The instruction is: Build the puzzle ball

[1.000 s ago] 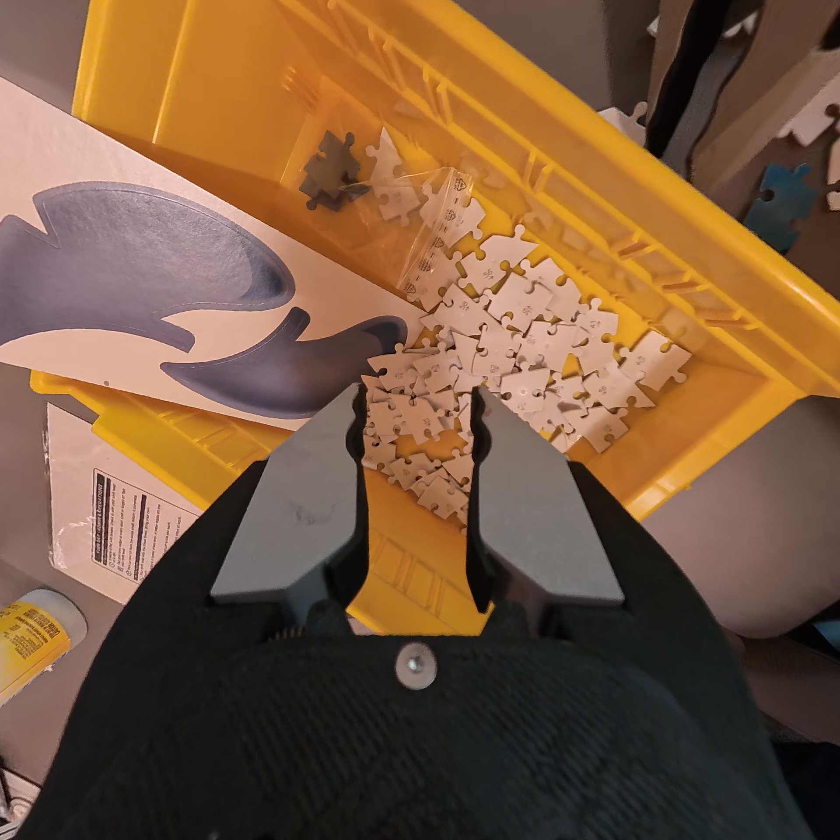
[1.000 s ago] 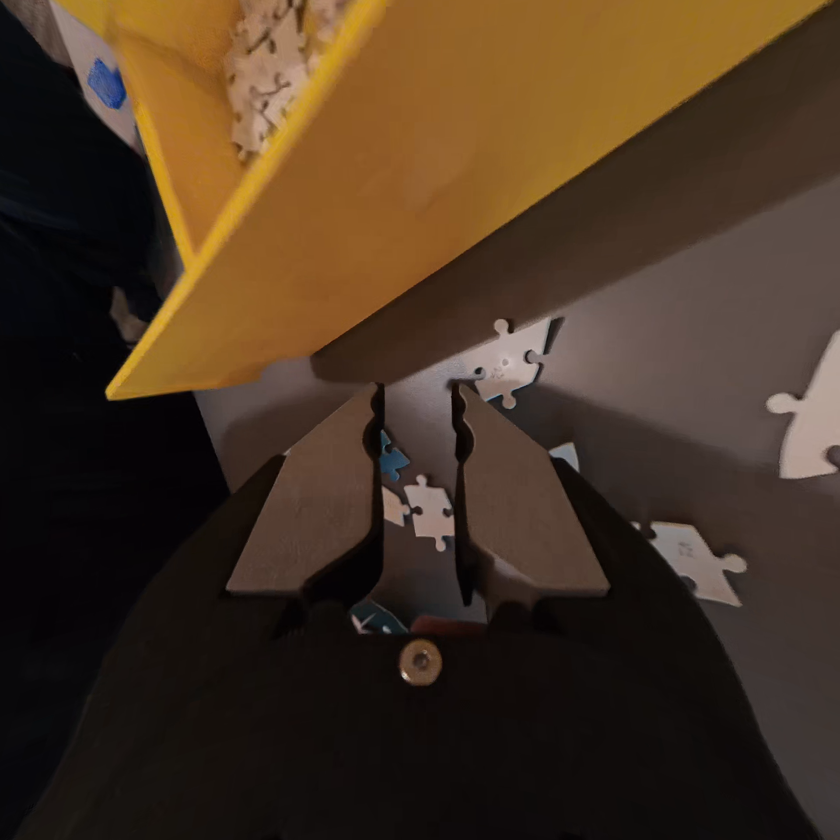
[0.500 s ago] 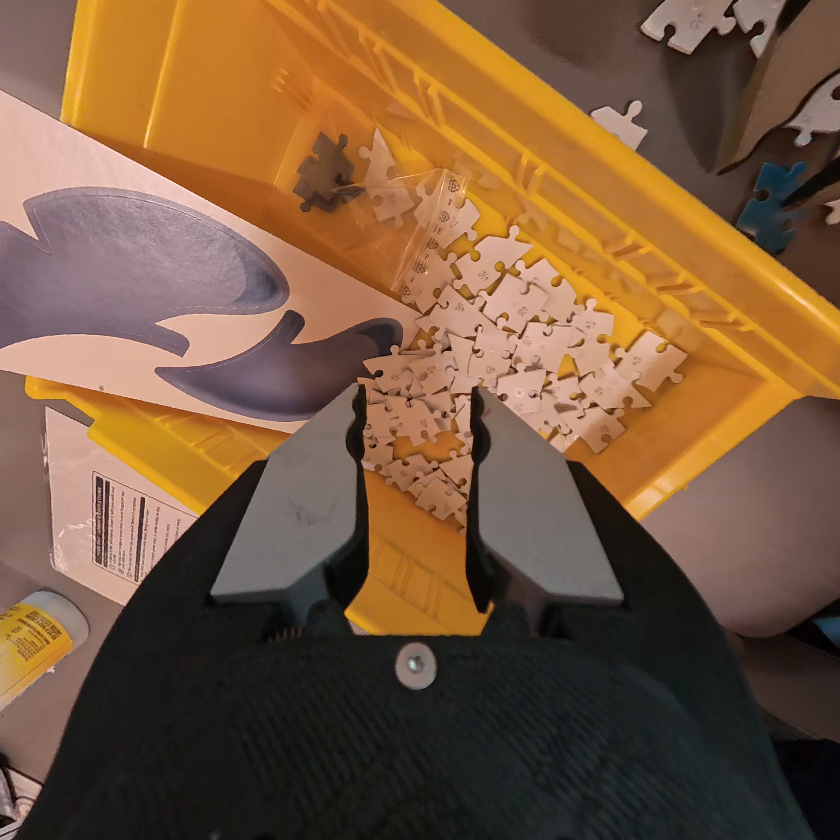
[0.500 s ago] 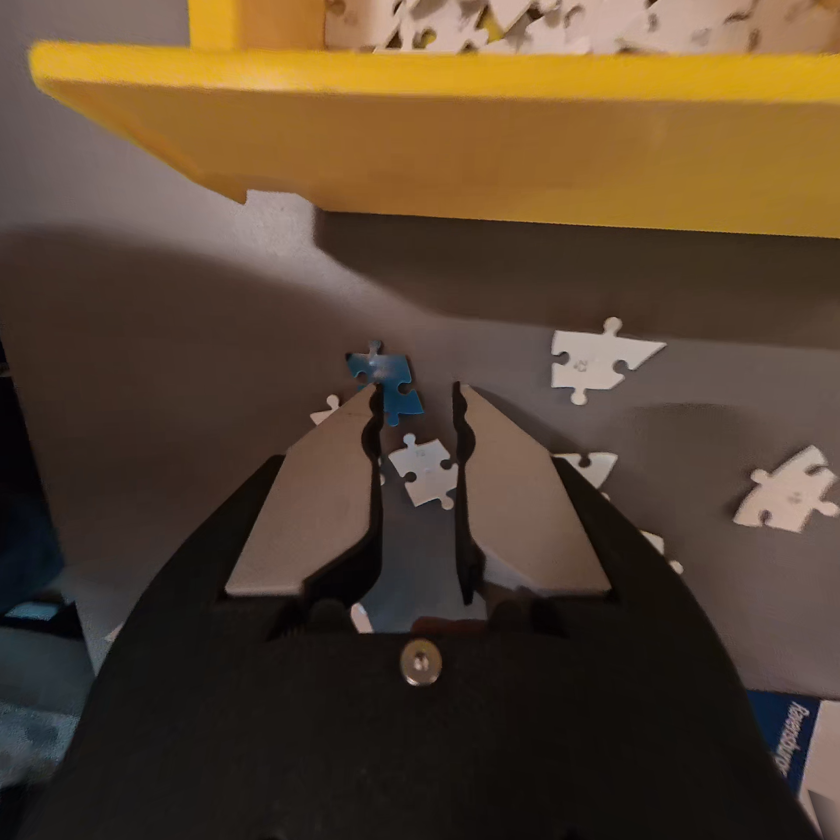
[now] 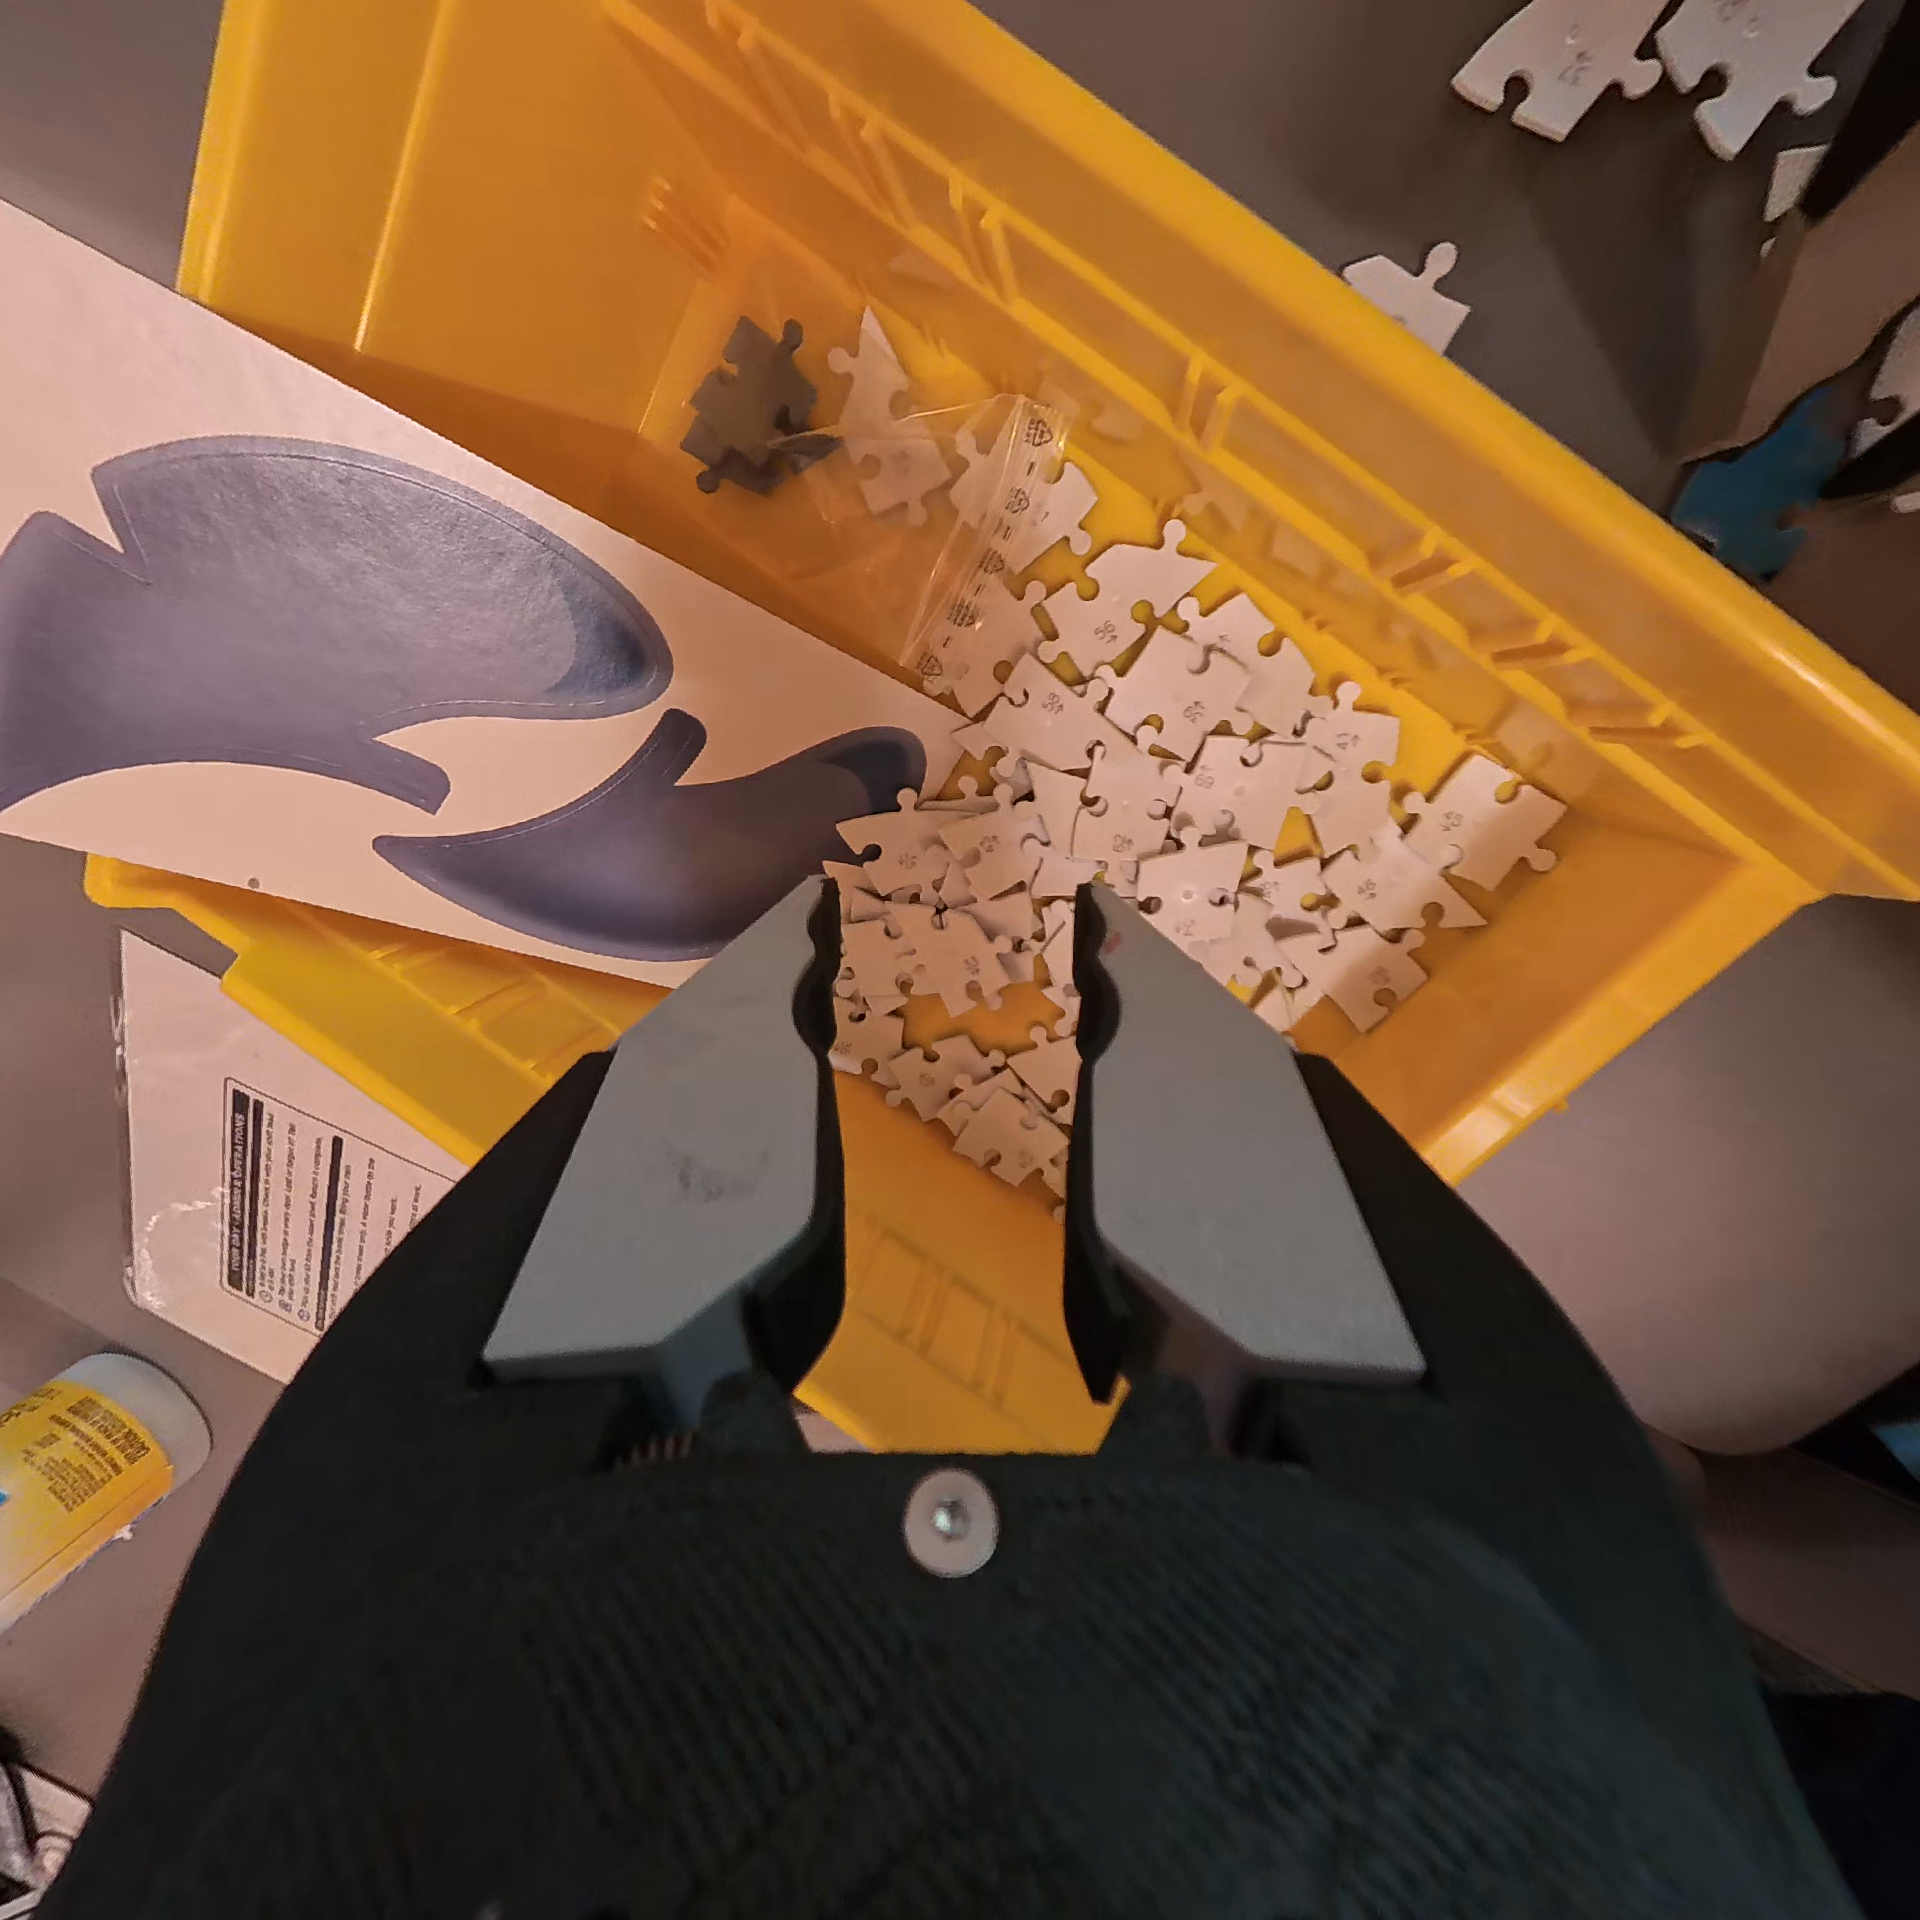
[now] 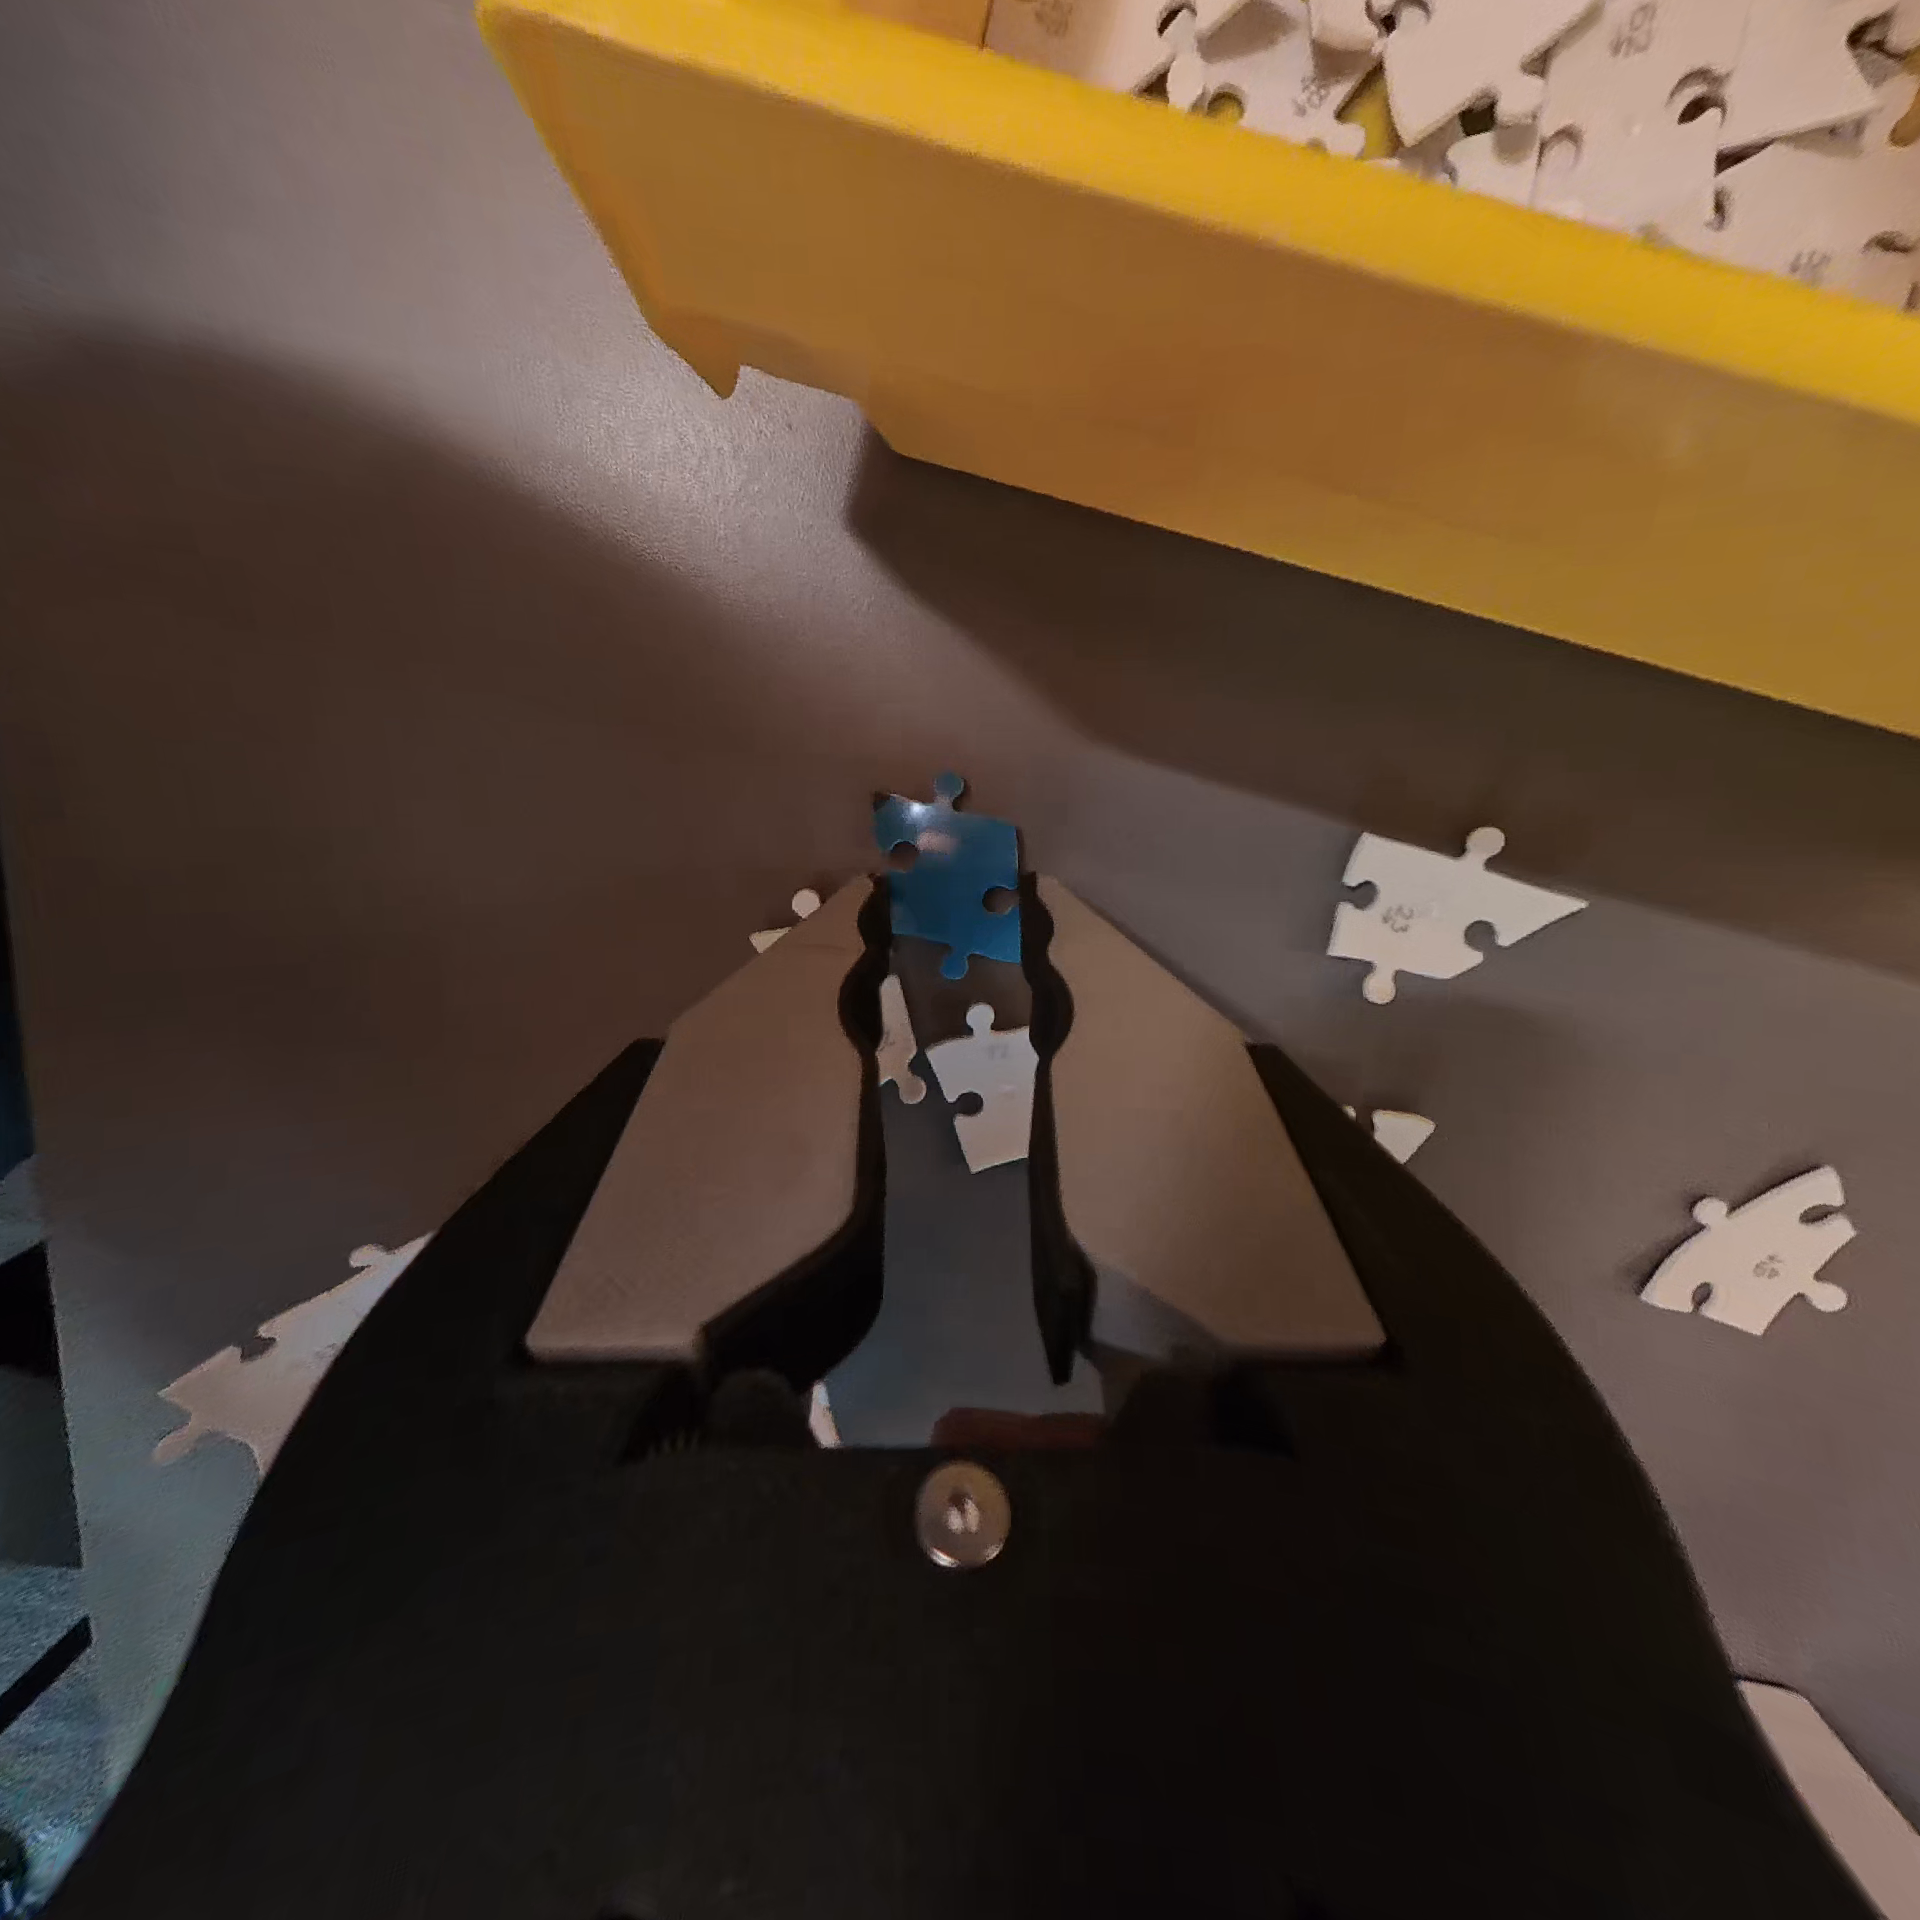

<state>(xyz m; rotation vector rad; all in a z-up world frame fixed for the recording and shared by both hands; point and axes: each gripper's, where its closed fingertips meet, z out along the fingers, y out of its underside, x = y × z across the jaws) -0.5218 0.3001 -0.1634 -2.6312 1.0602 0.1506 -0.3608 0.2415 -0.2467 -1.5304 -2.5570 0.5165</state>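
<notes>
A yellow bin [image 5: 1299, 343] holds a heap of grey-white puzzle pieces [image 5: 1174, 810] and a clear bag [image 5: 831, 436] with a few dark and pale pieces. My left gripper [image 5: 951, 899] is open and empty, hovering over the near part of the heap. In the right wrist view, my right gripper [image 6: 953, 896] is open and low over the grey table [image 6: 416, 623]. Its tips stand either side of a blue puzzle piece [image 6: 951, 883] lying there. I cannot tell whether they touch it. A pale piece [image 6: 987, 1081] lies between the fingers, nearer the camera.
The bin's wall [image 6: 1247, 395] stands just beyond the blue piece. Loose pale pieces [image 6: 1434, 914] [image 6: 1756, 1262] lie right of my right gripper. A white card with dark blue shapes [image 5: 312, 644] leans across the bin. A bagged sheet [image 5: 291, 1174] and a yellow bottle [image 5: 73, 1455] lie at left. Spacing between my two grippers at the tips: around 20 centimetres.
The right gripper has swung along the bin's outer wall and moved forward, so the blue piece now lies between its tips. The left gripper has barely moved.
</notes>
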